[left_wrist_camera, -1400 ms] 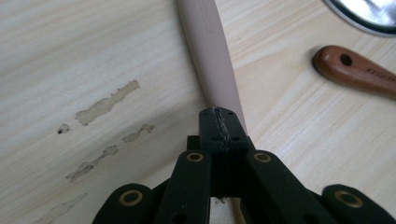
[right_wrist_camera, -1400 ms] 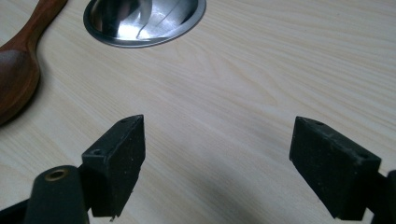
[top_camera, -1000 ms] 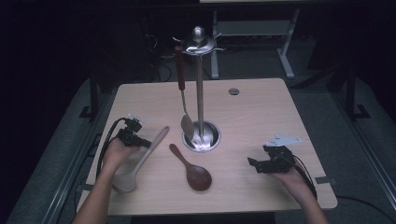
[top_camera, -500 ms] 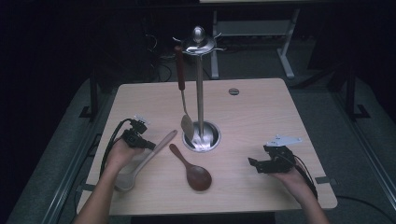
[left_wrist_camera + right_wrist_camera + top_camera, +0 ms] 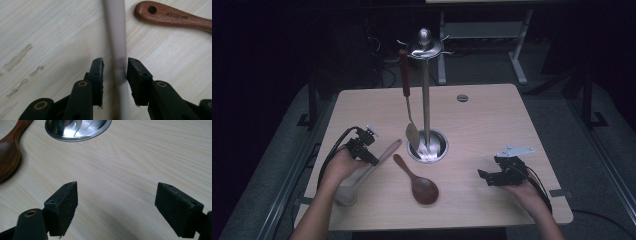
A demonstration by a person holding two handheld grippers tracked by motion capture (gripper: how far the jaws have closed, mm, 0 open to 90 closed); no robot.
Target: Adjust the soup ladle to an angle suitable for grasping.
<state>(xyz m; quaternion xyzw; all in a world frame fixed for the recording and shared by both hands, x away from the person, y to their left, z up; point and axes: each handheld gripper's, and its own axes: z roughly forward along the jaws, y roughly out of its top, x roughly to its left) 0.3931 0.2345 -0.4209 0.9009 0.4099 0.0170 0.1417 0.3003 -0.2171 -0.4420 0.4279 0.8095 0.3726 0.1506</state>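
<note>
Table (image 5: 492, 115): pale wood, centre of the high view.
Utensil stand (image 5: 426, 95): steel pole, upper centre, one spatula hanging.
Pale spoon (image 5: 364, 172): lies lower left, likely light, stiff, smooth; best gripped mid-handle.
Dark wooden spoon (image 5: 418, 181): just right of it, apart.
Left gripper (image 5: 115, 68): jaws have just been opening, handle between them, pads released.
Right gripper (image 5: 116, 195): lower right, spread wide, empty.

Dim surroundings frame a brighter lit table (image 5: 492, 120) in the high view, glare flares on the metal stand base (image 5: 428, 149), and in the left gripper view the pale spoon handle (image 5: 116, 37) between the jaws blurs softly while the wood grain beyond stays sharp.
</note>
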